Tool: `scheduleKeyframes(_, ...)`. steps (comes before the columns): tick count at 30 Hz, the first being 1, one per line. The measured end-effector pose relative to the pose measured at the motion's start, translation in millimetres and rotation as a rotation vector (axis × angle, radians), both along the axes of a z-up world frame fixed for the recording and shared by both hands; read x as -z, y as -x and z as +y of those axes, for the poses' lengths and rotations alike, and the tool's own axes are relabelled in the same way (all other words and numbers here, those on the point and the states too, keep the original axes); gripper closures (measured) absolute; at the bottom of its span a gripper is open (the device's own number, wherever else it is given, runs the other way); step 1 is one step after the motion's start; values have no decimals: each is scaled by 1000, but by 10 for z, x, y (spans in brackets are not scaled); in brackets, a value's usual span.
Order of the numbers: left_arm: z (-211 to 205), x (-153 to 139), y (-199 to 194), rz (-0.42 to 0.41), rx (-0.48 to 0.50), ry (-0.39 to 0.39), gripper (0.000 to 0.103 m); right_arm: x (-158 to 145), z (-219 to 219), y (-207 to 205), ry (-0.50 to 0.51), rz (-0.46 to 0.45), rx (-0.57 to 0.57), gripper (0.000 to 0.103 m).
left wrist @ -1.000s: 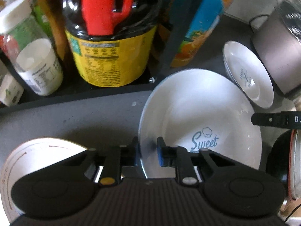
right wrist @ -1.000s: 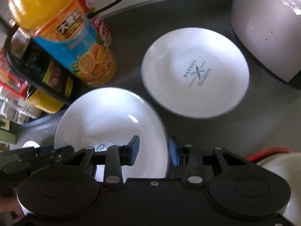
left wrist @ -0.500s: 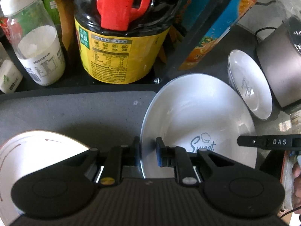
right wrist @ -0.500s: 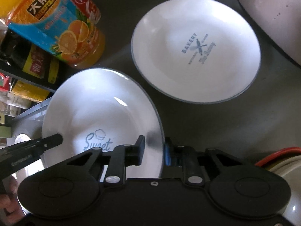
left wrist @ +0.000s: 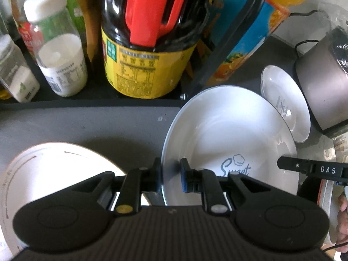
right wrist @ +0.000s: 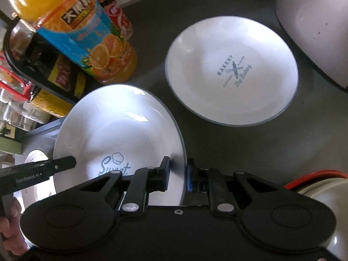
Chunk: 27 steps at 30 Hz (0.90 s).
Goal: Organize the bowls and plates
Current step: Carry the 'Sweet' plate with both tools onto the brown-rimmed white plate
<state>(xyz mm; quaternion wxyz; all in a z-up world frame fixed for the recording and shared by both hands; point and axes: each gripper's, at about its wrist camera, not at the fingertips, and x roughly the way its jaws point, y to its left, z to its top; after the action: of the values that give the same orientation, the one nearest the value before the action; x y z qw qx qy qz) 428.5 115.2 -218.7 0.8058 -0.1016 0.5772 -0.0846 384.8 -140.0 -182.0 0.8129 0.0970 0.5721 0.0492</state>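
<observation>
Now both tongs, left (left wrist: 171,177) and right (right wrist: 178,174), are clamped on opposite rims of the white "Sweet" plate (left wrist: 230,139), held tilted above the grey surface (right wrist: 217,148); likely next, stacking it onto the white "Bakery" plate (right wrist: 231,69) beside.

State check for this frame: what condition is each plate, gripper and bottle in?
Sweet plate: gripped at opposite rims by both grippers.
Bakery plate: flat on counter, empty, untouched.
Left gripper: shut on plate rim.
Right gripper: shut on plate rim.
Orange juice bottle: upright.
</observation>
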Motion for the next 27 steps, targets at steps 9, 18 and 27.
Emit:
scheduleKeyframes(9, 35, -183, 99, -19, -29, -9, 87, -154, -20, 35, -11, -24, -44, 87)
scheduleKeyframes(18, 193, -334, 228, -30, -94, 1, 87, -236, 118, 102, -17, -44, -105, 87)
scheduleKeyframes(27, 438, -428, 382, -43, -150, -13, 87, -275, 376, 148, -23, -53, -165, 87)
